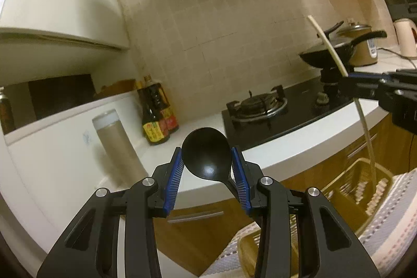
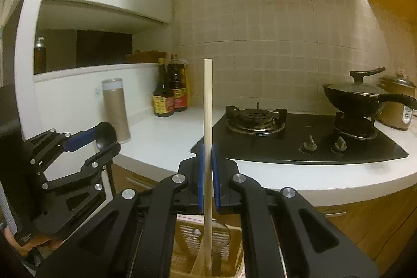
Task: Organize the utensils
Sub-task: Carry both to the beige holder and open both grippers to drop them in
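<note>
Above the utensil basket [image 2: 206, 246], right gripper [image 2: 207, 173] clamped on wooden spatula [image 2: 208, 106] handle, blade end still down in the basket. Left gripper [image 1: 207, 173] clamped on black spoon [image 1: 206, 155] bowl. Judgement: lift both straight, clear the basket rim, avoid crossing handles.

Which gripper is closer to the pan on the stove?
Right. The right gripper holding the wooden spatula sits just in front of the pan. The left gripper, clamping the black spoon, is far off by the white counter's other end.
</note>
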`<action>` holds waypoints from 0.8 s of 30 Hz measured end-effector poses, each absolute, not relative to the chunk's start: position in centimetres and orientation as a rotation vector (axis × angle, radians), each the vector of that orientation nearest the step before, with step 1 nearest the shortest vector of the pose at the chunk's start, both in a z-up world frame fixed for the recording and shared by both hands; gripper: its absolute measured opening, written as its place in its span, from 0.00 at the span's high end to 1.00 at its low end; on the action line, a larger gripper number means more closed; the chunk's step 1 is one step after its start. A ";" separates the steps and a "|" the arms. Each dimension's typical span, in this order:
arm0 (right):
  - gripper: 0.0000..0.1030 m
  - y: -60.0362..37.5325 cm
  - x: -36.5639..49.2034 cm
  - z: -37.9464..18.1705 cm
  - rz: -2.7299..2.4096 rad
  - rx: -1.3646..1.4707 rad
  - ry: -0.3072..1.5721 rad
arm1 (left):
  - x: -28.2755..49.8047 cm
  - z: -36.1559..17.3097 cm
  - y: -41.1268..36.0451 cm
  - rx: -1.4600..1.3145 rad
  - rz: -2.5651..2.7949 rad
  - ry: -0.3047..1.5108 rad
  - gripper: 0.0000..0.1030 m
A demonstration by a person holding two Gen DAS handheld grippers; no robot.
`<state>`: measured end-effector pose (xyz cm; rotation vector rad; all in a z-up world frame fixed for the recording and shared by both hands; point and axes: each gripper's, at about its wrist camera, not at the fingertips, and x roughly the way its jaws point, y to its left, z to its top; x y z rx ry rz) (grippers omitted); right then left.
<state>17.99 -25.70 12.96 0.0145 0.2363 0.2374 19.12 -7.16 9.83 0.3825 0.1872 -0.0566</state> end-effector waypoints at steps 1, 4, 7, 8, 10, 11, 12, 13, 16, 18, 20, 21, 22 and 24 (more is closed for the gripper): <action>0.96 -25.7 18.1 12.5 0.222 0.012 0.226 | 19.3 9.3 -7.1 0.383 -0.054 0.190 0.65; 0.96 -25.7 18.9 11.2 0.208 0.012 0.228 | 19.7 8.3 -6.7 0.381 -0.050 0.193 0.65; 0.96 -25.9 19.4 10.1 0.205 0.021 0.241 | 19.9 7.4 -6.5 0.385 -0.049 0.192 0.65; 0.96 -25.8 19.4 9.9 0.202 0.022 0.242 | 19.9 7.1 -6.6 0.386 -0.053 0.195 0.65; 0.96 -26.0 19.3 9.3 0.200 0.026 0.242 | 20.0 6.7 -6.6 0.385 -0.056 0.200 0.65; 0.96 -26.0 19.2 9.1 0.203 0.029 0.246 | 20.0 6.4 -6.6 0.384 -0.060 0.203 0.65; 0.96 -26.1 19.2 8.9 0.209 0.036 0.253 | 19.9 6.2 -6.5 0.381 -0.069 0.211 0.65; 0.96 -26.2 19.0 8.7 0.209 0.043 0.258 | 19.9 6.1 -6.5 0.377 -0.076 0.216 0.64; 0.95 -26.8 18.6 8.3 0.219 0.066 0.283 | 19.5 5.9 -6.1 0.357 -0.102 0.227 0.63; 0.94 -27.2 18.1 8.2 0.219 0.076 0.294 | 19.3 6.0 -5.9 0.342 -0.126 0.241 0.59; 0.91 -27.4 17.5 8.1 0.231 0.076 0.314 | 18.9 6.1 -5.7 0.327 -0.150 0.250 0.49; 0.88 -27.6 17.2 8.1 0.235 0.080 0.322 | 18.7 6.1 -5.6 0.321 -0.160 0.254 0.49; 0.87 -27.8 16.9 8.0 0.237 0.085 0.329 | 18.4 6.2 -5.4 0.312 -0.172 0.262 0.49; 0.79 -28.1 16.1 8.0 0.245 0.091 0.346 | 17.9 6.5 -5.1 0.292 -0.189 0.274 0.48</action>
